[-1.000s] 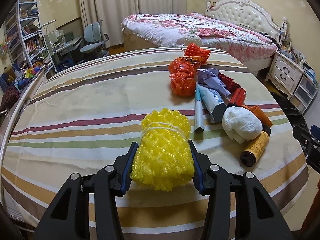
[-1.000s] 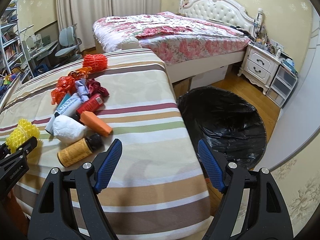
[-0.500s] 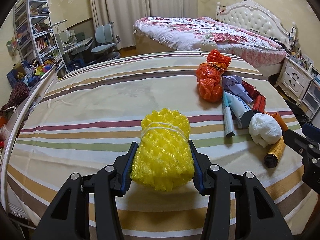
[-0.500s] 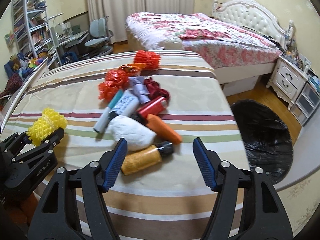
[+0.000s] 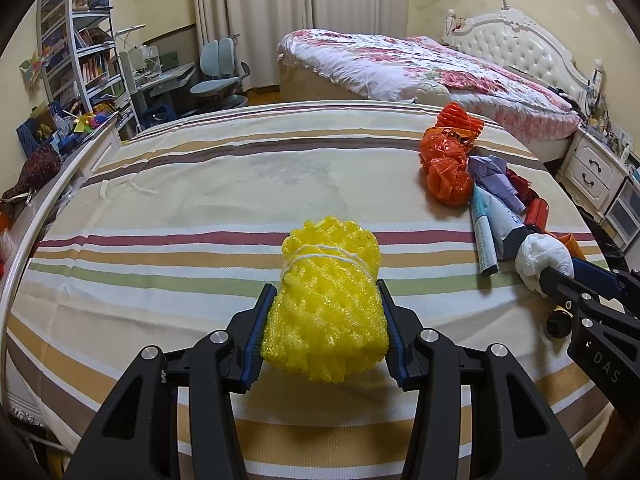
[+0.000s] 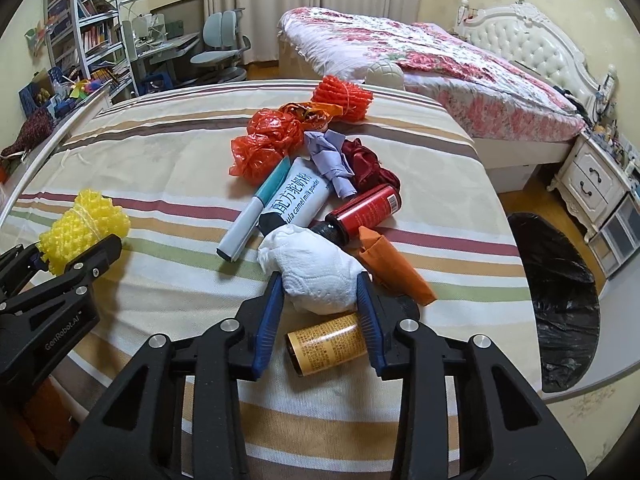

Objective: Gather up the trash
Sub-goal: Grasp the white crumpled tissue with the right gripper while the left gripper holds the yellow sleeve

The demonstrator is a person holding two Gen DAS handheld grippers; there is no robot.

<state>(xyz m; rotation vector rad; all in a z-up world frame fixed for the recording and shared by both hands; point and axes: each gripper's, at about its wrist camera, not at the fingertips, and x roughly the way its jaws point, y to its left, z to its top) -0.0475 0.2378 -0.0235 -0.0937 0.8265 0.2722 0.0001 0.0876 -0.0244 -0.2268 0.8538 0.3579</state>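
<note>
right tool (image 6: 320, 304) closing around white wad (image 6: 316, 270) (pile crowds it).

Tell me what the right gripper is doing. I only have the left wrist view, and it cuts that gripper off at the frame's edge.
Observer: The right gripper is closing, with its blue pads against both sides of the crumpled white paper towel wad.
Operator: Is anything else caught in there?
Observer: A brown bottle with a yellow label lies under the wad, between the gripper's fingers further back. I can't tell whether it is being touched.
Operator: Where's the bin from there?
Observer: The black-lined trash bin stands on the floor, off the right edge of the striped bedspread.
</note>
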